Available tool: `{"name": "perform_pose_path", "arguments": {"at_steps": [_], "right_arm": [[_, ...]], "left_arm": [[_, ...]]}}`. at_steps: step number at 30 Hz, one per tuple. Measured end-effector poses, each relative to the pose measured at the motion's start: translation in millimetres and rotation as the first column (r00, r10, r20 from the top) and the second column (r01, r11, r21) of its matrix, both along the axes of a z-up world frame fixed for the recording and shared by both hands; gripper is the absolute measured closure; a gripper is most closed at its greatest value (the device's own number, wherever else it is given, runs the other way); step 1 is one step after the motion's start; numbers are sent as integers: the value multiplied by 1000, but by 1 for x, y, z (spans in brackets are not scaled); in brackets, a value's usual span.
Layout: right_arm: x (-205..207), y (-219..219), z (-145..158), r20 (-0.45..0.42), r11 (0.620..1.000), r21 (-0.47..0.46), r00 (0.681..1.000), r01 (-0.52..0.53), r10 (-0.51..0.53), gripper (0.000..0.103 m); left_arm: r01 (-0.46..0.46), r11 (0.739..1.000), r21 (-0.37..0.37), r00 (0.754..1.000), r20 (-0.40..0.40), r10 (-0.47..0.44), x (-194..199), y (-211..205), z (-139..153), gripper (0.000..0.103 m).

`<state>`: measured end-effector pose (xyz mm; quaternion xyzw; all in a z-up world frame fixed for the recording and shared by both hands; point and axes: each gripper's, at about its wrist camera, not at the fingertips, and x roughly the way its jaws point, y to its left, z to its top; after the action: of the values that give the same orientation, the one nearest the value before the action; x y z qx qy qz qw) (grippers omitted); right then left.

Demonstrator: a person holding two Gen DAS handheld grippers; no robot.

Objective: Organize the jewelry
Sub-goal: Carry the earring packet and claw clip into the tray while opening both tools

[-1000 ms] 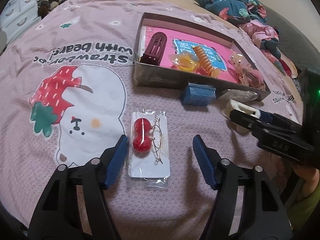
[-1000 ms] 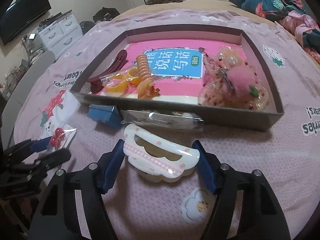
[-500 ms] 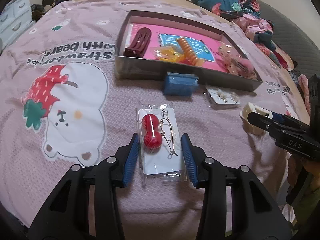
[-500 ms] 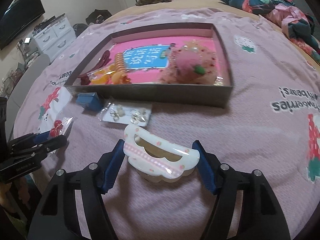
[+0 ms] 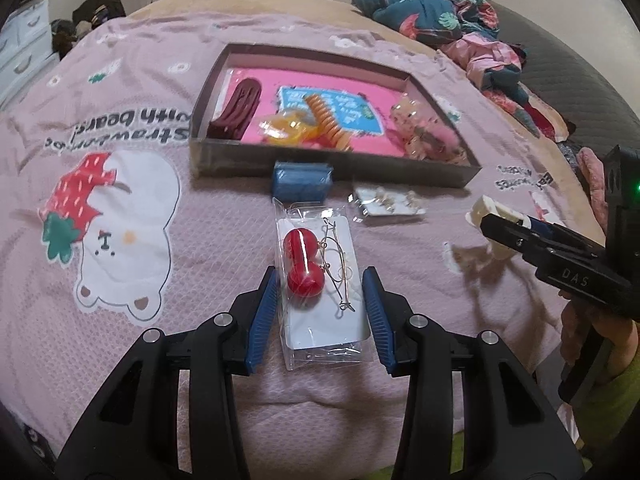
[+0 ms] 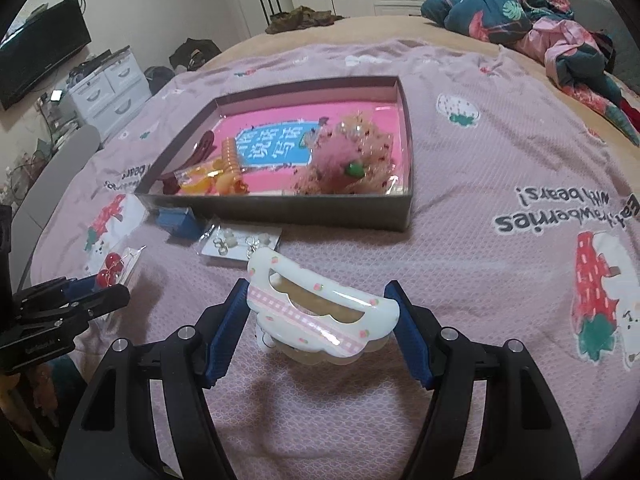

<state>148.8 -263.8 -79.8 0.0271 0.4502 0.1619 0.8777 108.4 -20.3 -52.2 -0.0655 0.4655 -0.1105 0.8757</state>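
Observation:
My left gripper (image 5: 320, 280) is shut on a clear packet of red ball earrings (image 5: 322, 280) and holds it above the pink bedspread. My right gripper (image 6: 318, 296) is shut on a white hair claw clip (image 6: 320, 312) with pink dots, lifted off the bed. The grey tray (image 6: 280, 210) lies ahead, holding a maroon clip (image 5: 240, 108), orange and yellow hair pieces (image 5: 304, 128) and a pink fluffy packet (image 6: 344, 164). The right gripper with the clip shows in the left wrist view (image 5: 492, 216); the left gripper shows in the right wrist view (image 6: 96, 284).
A small blue box (image 5: 302, 180) and a packet of small earrings (image 5: 388, 202) lie on the bedspread just before the tray's near wall. Crumpled bedding (image 6: 520, 12) lies at the far right. White drawers (image 6: 108, 92) stand beyond the bed on the left.
My left gripper closed on the red earring packet and raised it. My right gripper carried the white clip back and to the right, uncovering the small earring packet.

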Motion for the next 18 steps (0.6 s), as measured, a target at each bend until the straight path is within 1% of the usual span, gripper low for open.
{"name": "perform_pose_path", "arguments": {"at_steps": [11,18], "right_arm": [[9,-14,23,64,1000,1,998,9,-9,36],[21,-21,32,87,1000,6,996,16,-16,36]], "left_arm": [[-4,1000,-5,998,60,4,16,-3,32,68],[-12,1000,-3,997,82,12,34,-5,45,68]]}}
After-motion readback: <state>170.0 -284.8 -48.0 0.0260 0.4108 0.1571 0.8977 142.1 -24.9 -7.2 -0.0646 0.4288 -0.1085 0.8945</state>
